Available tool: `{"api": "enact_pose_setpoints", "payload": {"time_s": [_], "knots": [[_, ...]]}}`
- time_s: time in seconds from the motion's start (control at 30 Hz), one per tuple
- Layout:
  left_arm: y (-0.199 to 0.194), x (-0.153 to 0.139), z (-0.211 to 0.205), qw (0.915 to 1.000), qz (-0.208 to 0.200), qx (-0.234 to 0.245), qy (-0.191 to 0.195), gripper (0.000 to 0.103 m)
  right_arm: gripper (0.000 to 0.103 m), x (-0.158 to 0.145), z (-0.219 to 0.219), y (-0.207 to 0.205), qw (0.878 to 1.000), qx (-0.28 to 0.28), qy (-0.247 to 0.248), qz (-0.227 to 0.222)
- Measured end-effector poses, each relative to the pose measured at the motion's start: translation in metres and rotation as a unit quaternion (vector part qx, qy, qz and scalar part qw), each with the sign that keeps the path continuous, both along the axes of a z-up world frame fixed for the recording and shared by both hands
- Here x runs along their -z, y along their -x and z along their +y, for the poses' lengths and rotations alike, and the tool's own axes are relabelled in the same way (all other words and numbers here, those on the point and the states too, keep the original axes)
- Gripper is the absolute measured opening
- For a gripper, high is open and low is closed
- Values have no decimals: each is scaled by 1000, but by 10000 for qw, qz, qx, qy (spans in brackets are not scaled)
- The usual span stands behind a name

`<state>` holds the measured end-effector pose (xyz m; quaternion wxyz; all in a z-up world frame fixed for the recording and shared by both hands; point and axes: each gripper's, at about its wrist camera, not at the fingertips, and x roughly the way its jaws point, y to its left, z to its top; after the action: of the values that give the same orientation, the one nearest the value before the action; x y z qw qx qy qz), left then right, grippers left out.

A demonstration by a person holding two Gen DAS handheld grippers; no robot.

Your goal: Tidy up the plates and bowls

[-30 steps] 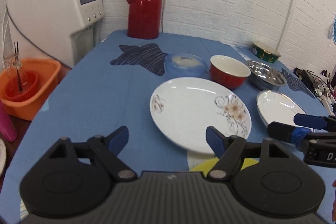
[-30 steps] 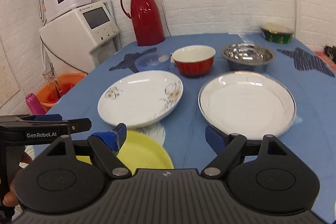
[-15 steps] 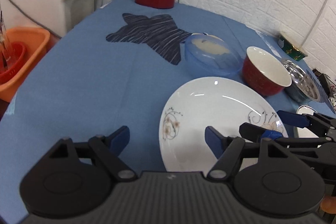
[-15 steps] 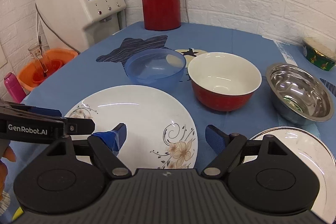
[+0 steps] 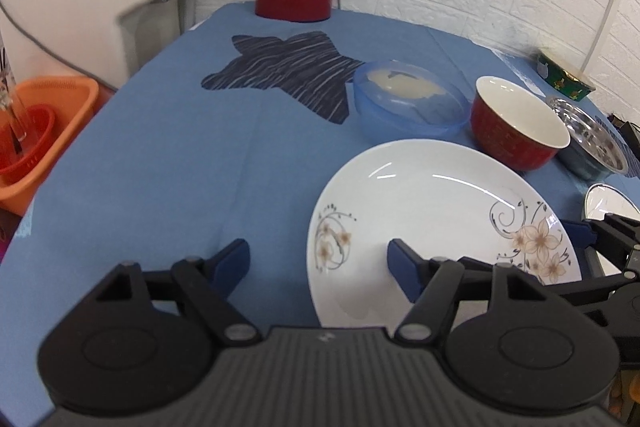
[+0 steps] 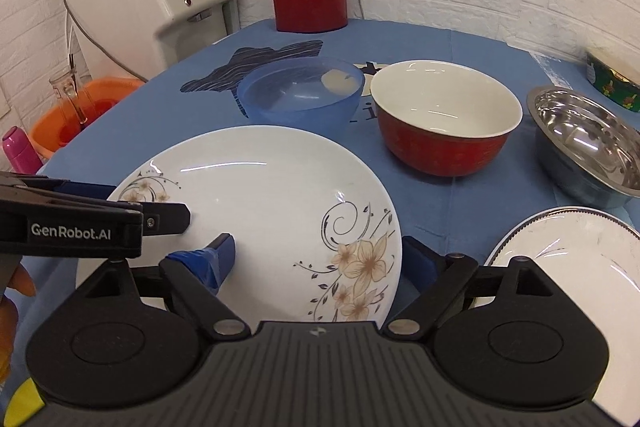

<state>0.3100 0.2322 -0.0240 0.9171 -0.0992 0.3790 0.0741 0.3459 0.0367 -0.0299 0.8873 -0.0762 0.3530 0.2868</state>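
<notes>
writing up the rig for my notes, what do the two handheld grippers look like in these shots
Both are matte black plastic. The left gripper and right gripper each have a ribbed body, two round pivot housings with silver screws, and angled arms ending in blue pads. The right gripper's left pad is wrapped in blue tape. White "GenRobot.AI" lettering runs along the left gripper's side in the right wrist view. No cables or sleeves show.

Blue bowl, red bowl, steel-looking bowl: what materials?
Blue bowl: likely plastic, translucent, cloth pattern shows through.
Red bowl: looks glazed ceramic, glossy white inside, red outside.
Metal bowl: probably stainless steel, mirror-like reflections.
</notes>
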Motion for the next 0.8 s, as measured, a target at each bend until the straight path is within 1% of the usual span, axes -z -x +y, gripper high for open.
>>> {"api": "enact_pose_setpoints", "payload": {"time_s": [0.1, 0.17, 0.2, 0.23, 0.27, 0.3, 0.33, 0.37, 0.4, 0.43, 0.5, 0.57, 0.67, 0.8], "knots": [[-1, 0, -1, 10000, -7, -20, -7, 70, 76, 0, -3, -3, 9995, -303, -18, -6], [-2, 0, -2, 10000, -1, -37, -36, 70, 77, 1, -4, -1, 9994, -352, -42, -40], [-2, 0, -3, 10000, 3, -43, -54, 66, 75, 1, -4, 0, 9995, -320, -54, -59], [-1, -1, -5, 10000, -18, -28, -81, 59, 74, 1, -3, 2, 9994, -319, -79, -96], [-1, -3, -5, 10000, -22, 16, -8, 44, 71, 2, -3, 5, 9993, -328, -95, -143], [-1, -4, -6, 10000, 1, 29, 53, 40, 68, 2, -3, 7, 9992, -318, -128, -180], [-2, -5, -7, 10000, 29, -11, 41, 40, 67, 3, -5, 8, 9991, -336, -182, -201], [-2, -5, -8, 10000, 33, -32, 59, 38, 61, 3, -8, 9, 9990, -308, -228, -224], [-3, -6, -9, 9999, 52, -65, 101, 34, 55, 2, -10, 8, 9991, -238, -282, -230], [-4, -8, -10, 9998, 103, -95, 121, 34, 53, 1, -12, 8, 9991, -205, -309, -222], [-4, -12, -14, 9998, 153, -117, 42, 33, 53, -1, -12, 5, 9992, -127, -348, -131], [-2, -18, -17, 9999, 113, -77, -83, 33, 53, -4, -15, 2, 9985, -4, -552, 50], [1, -27, -17, 9999, 37, -106, -79, 32, 54, -9, -21, 3, 9962, 28, -836, 256], [11, -37, -19, 9999, 11, -102, -72, 32, 55, -18, -23, 15, 9956, 43, -920, 151]]}}
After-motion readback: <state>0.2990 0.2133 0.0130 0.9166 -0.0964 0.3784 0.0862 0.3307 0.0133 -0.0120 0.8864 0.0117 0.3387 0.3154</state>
